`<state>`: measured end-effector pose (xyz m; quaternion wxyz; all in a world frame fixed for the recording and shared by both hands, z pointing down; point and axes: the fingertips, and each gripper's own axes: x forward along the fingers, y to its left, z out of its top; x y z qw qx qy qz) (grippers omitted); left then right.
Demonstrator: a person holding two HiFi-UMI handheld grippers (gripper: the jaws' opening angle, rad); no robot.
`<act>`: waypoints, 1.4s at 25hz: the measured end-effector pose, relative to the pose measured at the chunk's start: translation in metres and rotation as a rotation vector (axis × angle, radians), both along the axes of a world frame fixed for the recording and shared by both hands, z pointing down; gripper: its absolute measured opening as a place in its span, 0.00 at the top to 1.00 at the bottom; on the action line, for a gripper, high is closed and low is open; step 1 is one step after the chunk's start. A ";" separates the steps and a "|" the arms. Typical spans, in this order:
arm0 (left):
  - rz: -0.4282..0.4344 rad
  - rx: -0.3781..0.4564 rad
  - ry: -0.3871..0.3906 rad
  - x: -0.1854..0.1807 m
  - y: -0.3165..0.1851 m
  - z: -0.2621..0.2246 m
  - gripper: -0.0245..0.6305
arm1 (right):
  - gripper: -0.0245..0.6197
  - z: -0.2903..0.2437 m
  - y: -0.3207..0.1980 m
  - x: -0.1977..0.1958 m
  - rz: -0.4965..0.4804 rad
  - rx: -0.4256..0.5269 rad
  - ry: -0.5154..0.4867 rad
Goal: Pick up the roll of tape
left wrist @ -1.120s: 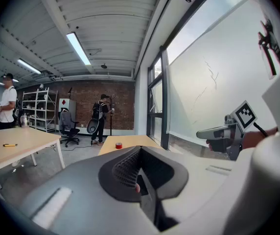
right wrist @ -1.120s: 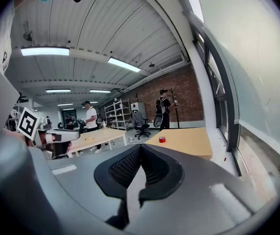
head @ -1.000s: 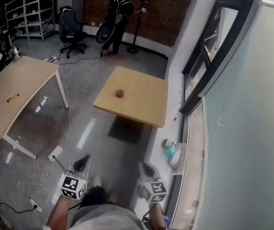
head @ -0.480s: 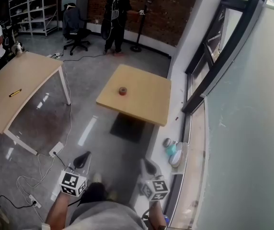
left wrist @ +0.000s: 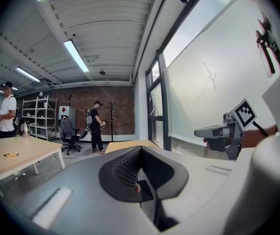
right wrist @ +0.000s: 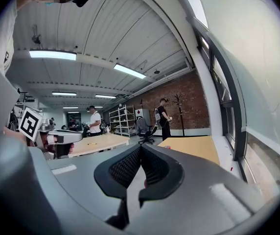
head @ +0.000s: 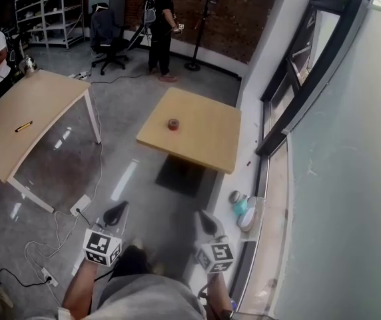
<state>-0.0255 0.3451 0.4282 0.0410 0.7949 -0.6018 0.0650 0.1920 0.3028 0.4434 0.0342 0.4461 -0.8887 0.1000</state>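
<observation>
I hold my left gripper [head: 115,213] and right gripper [head: 207,223] low with fingers closed and empty, because the roll of tape [head: 173,124] lies well ahead on the tabletop [head: 207,142].

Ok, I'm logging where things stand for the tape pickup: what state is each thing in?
roll of tape, resting on the small table, not held.
left gripper, jaws shut, empty.
right gripper, jaws shut, empty.
thin yellow object, lying on the long table.
</observation>
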 end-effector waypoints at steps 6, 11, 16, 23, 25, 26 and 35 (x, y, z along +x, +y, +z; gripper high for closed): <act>0.001 0.025 -0.005 0.000 -0.019 -0.012 0.96 | 0.94 -0.002 -0.014 -0.005 -0.005 0.010 -0.005; -0.006 0.036 -0.032 -0.010 -0.043 -0.011 0.96 | 0.94 0.002 -0.032 -0.015 -0.010 0.003 -0.002; 0.011 0.049 -0.042 -0.020 -0.073 -0.010 0.96 | 0.94 -0.002 -0.062 -0.024 0.021 0.018 -0.004; 0.059 0.043 -0.035 -0.052 -0.131 -0.012 0.96 | 0.94 -0.003 -0.113 -0.066 0.028 0.002 -0.033; 0.074 0.040 -0.029 -0.064 -0.149 -0.012 0.96 | 0.94 -0.004 -0.128 -0.079 0.031 -0.001 -0.031; 0.083 0.039 -0.027 -0.069 -0.158 -0.013 0.96 | 0.94 -0.005 -0.135 -0.086 0.033 0.001 -0.029; 0.178 0.033 -0.016 -0.117 -0.240 -0.011 0.96 | 0.94 -0.007 -0.195 -0.139 0.097 -0.014 -0.022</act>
